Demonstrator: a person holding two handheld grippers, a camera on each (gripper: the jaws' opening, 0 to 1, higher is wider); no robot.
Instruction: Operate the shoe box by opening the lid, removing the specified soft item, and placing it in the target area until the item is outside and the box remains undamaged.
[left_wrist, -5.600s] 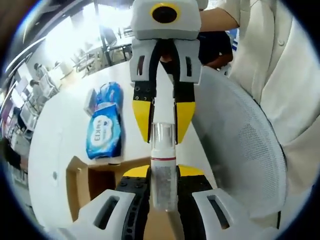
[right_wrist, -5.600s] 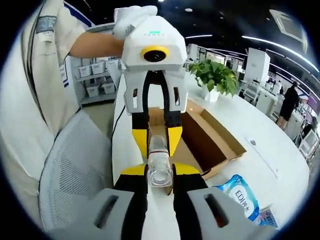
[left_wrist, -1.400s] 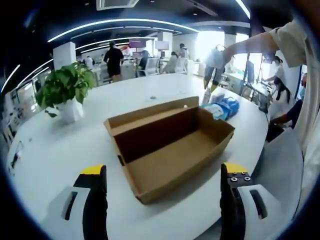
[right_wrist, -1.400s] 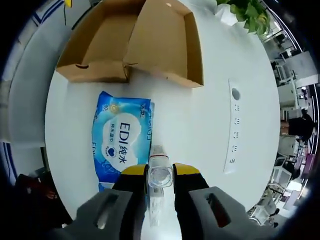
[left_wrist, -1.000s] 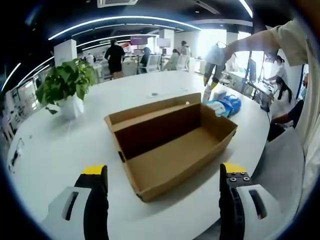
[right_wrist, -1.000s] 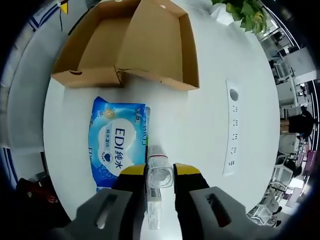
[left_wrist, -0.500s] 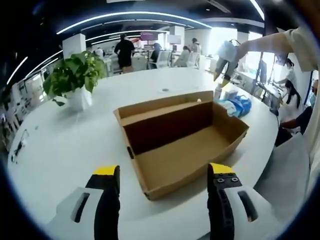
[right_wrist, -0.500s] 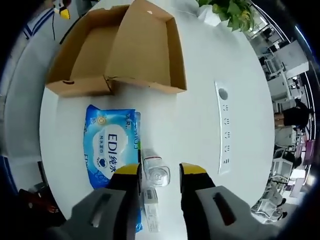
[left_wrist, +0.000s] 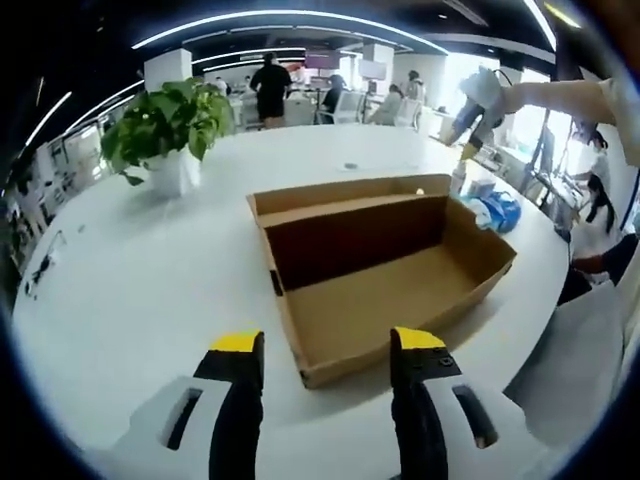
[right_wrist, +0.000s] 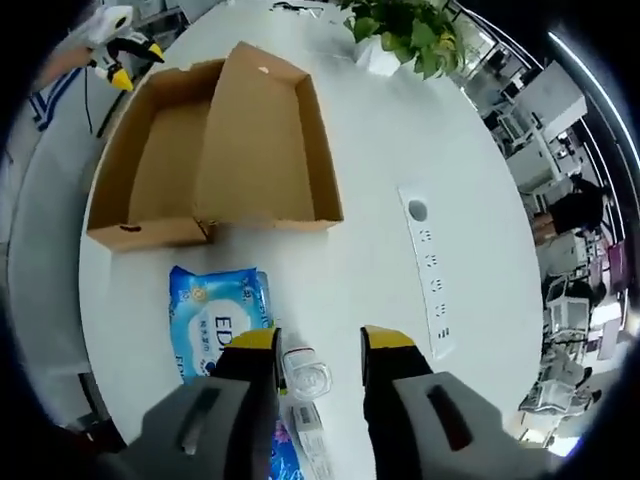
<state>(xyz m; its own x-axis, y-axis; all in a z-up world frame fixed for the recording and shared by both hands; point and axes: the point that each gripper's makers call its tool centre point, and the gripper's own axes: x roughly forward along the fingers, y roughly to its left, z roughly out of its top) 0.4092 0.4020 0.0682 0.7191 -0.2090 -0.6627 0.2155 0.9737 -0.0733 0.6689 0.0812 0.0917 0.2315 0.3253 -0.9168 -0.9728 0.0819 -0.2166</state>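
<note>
On the white counter (left_wrist: 130, 300) I see the open cardboard shoe box (left_wrist: 385, 270) lying just ahead of my left gripper (left_wrist: 328, 350). The jaws of this gripper stand apart and hold nothing; their yellow tips are near the closest corner of the box, but I cannot tell if they touch it. The inside of the box looks bare from this side, and its lid is folded back at the far edge. A potted plant (left_wrist: 170, 125) stands well apart on the counter, behind the box.

In the right gripper view I look down on the same box (right_wrist: 215, 150) from above, with the lid lying flat beside the tray. My right gripper (right_wrist: 318, 345) is parted and grips nothing. Between its jaws, lower on the counter, stands a small clear bottle (right_wrist: 304, 377), free of the jaws. Just beside it lies a blue pack of wet wipes (right_wrist: 218, 318), outside the box and near its short end. A strip of power sockets (right_wrist: 428, 285) is set in the counter to the side. The left gripper (right_wrist: 115, 40) shows at the far end of the box.
</note>
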